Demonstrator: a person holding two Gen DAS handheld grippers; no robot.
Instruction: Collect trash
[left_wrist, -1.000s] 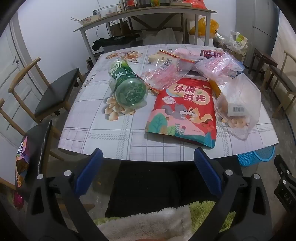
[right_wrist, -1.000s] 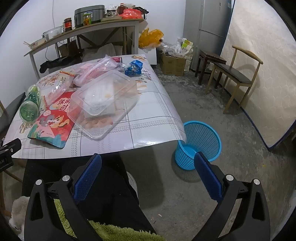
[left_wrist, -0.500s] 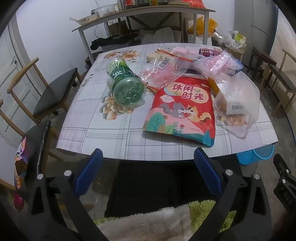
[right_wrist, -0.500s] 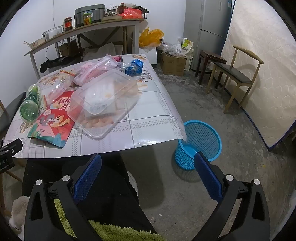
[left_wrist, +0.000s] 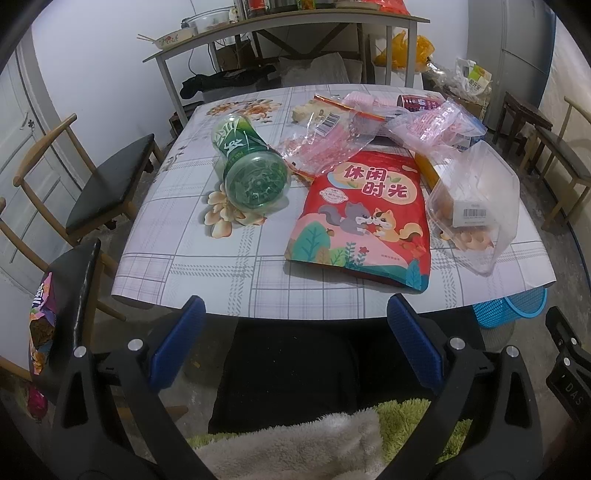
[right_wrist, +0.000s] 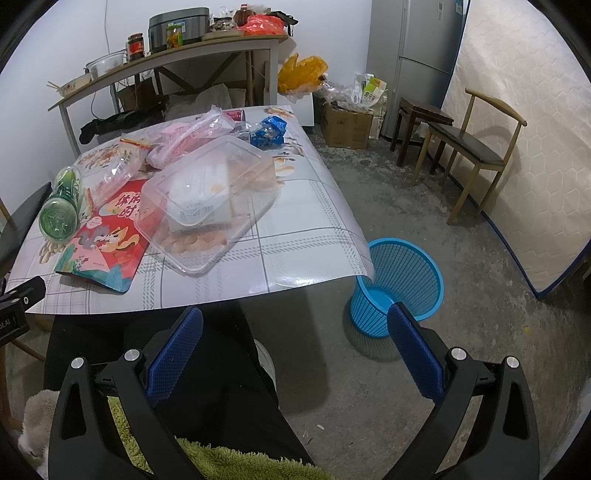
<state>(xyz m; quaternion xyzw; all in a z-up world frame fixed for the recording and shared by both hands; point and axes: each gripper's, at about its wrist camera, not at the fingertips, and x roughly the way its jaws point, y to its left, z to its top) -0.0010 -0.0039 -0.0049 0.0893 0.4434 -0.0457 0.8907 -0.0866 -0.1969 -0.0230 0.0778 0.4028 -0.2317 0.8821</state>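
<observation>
Right now nothing is held: the left gripper (left_wrist: 293, 341) and the right gripper (right_wrist: 293, 341) both hang below the near edge of the table with their blue-padded jaws spread wide and empty.

All the trash lies on the plaid-and-flower vinyl-covered table (left_wrist: 207, 273). A green plastic bottle (left_wrist: 247, 166) lies on its side left of centre, its long axis running near to far with the round base facing the left gripper. To its right a flat red snack pouch with cartoon squirrels (left_wrist: 364, 218) lies nearest the table's front edge, and right of that sits a clear plastic clamshell box with a barcode label (right_wrist: 210, 199). Crumpled pink-printed clear bags (left_wrist: 325, 136) lie farther back.

The round blue mesh plastic wastebasket (right_wrist: 402, 280) stands on the floor just off the table's near right corner, directly ahead of the right gripper and at the far right edge of the left camera's view.

That layout probably decides the next move. The clamshell and pouch lie forward and left of the right gripper, which is also the one beside the basket. The bottle lies closer to the left gripper, and closing across its width looks the better grasp.
</observation>
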